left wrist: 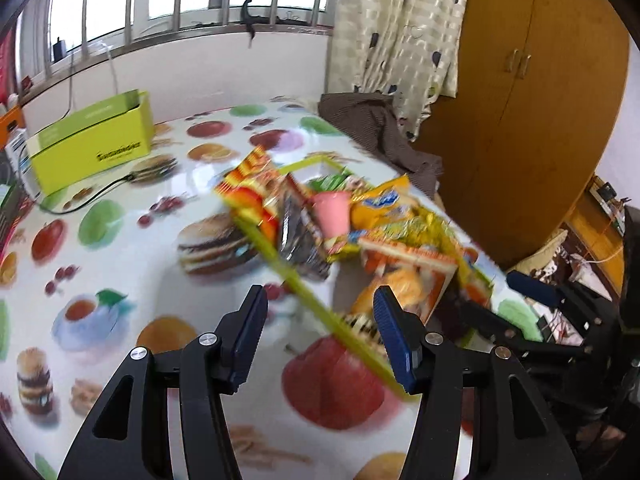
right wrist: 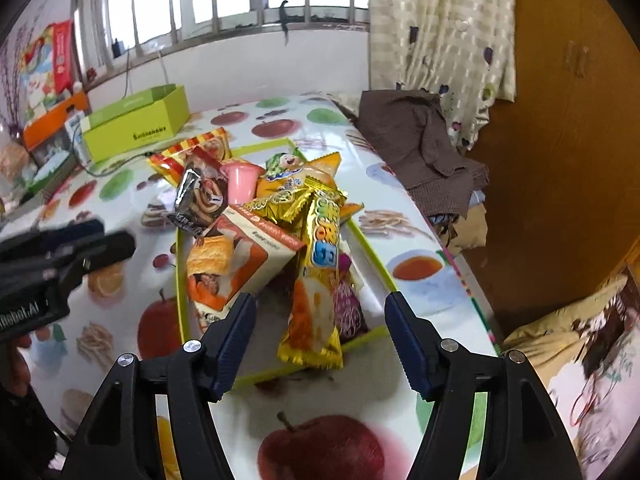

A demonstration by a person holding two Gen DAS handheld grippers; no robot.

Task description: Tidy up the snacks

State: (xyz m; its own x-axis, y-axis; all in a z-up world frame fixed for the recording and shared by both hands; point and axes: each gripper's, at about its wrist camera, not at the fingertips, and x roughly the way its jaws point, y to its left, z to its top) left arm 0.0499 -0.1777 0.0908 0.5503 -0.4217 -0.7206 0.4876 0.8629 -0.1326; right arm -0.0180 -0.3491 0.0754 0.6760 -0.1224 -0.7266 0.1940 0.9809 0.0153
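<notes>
A shallow green-rimmed tray (right wrist: 370, 246) lies on the fruit-print table, piled with several snack packs. On top are a long yellow wafer pack (right wrist: 320, 280), an orange-and-white biscuit box (right wrist: 240, 264), a dark chocolate pack (right wrist: 200, 196) and a pink cup (right wrist: 241, 180). My right gripper (right wrist: 320, 312) is open and empty, just above the tray's near edge. In the left wrist view the tray's rim (left wrist: 280, 264) runs between my fingers. My left gripper (left wrist: 320, 308) is open and empty at the tray's left side. It also shows in the right wrist view (right wrist: 92, 240).
A lime-green open box (right wrist: 136, 124) stands at the back left, with a black cable beside it. Orange boxes and clutter (right wrist: 48, 120) sit at the far left. Brown clothes (right wrist: 424, 144) hang off the table's right edge. A wooden wardrobe (left wrist: 520, 100) stands to the right.
</notes>
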